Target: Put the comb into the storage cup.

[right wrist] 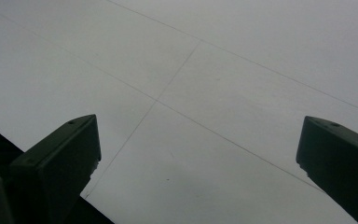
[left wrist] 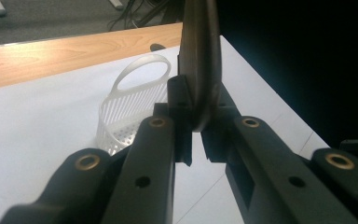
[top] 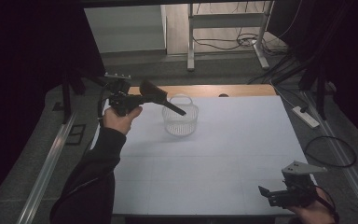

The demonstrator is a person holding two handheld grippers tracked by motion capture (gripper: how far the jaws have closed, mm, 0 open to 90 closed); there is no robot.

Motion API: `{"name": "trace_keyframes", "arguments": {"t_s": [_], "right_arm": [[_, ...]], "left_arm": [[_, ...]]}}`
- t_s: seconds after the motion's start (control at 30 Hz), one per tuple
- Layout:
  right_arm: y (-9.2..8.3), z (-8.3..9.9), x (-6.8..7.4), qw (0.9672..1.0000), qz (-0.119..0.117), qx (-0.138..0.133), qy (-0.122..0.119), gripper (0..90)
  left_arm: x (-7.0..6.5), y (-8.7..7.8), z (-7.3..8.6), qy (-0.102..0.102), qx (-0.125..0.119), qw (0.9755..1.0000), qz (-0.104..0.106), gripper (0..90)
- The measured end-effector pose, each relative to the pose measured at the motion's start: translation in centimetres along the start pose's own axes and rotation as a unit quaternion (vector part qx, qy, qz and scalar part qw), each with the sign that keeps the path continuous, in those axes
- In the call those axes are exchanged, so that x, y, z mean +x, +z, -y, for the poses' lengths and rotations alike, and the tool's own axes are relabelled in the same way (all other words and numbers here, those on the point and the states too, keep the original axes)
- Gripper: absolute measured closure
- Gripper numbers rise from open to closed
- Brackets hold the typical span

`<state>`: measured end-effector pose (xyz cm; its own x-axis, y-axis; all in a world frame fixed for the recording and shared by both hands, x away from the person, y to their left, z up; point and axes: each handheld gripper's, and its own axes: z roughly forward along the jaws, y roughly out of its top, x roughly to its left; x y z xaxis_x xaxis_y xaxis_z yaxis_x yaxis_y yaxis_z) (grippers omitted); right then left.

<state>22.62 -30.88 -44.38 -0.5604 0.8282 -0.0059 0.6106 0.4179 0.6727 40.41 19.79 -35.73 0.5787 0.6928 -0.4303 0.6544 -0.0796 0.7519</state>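
Note:
My left gripper (top: 143,97) is held above the table's far left and is shut on a dark brown flat utensil (top: 154,91). The utensil's thin black handle (top: 175,109) slants down over a white perforated basket (top: 180,119) with a hoop handle. In the left gripper view the utensil (left wrist: 200,60) stands edge-on between the jaws of my left gripper (left wrist: 196,140), and the basket (left wrist: 130,107) sits behind on the left. At the near right corner my right gripper (top: 265,193) stands open. Its jaws are wide apart over bare white sheet in the right gripper view (right wrist: 198,144).
A white sheet (top: 223,154) covers the table, with a strip of bare wood (top: 214,89) at the far edge. A power strip (top: 305,116) and a looped cable (top: 331,151) lie on the floor to the right. Dark curtains hang on both sides.

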Motion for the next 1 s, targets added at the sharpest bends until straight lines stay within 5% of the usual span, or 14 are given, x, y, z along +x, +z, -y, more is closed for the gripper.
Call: {"name": "trace_keyframes", "arguments": {"t_s": [1.0], "right_arm": [[-0.1, 0.1, -0.1, 1.0, -0.004, -0.005, 0.005, 1.1]], "left_arm": [[0.8, 3.8, 0.2, -0.01, 0.015, 0.9998, -0.012, 83.3]]}}
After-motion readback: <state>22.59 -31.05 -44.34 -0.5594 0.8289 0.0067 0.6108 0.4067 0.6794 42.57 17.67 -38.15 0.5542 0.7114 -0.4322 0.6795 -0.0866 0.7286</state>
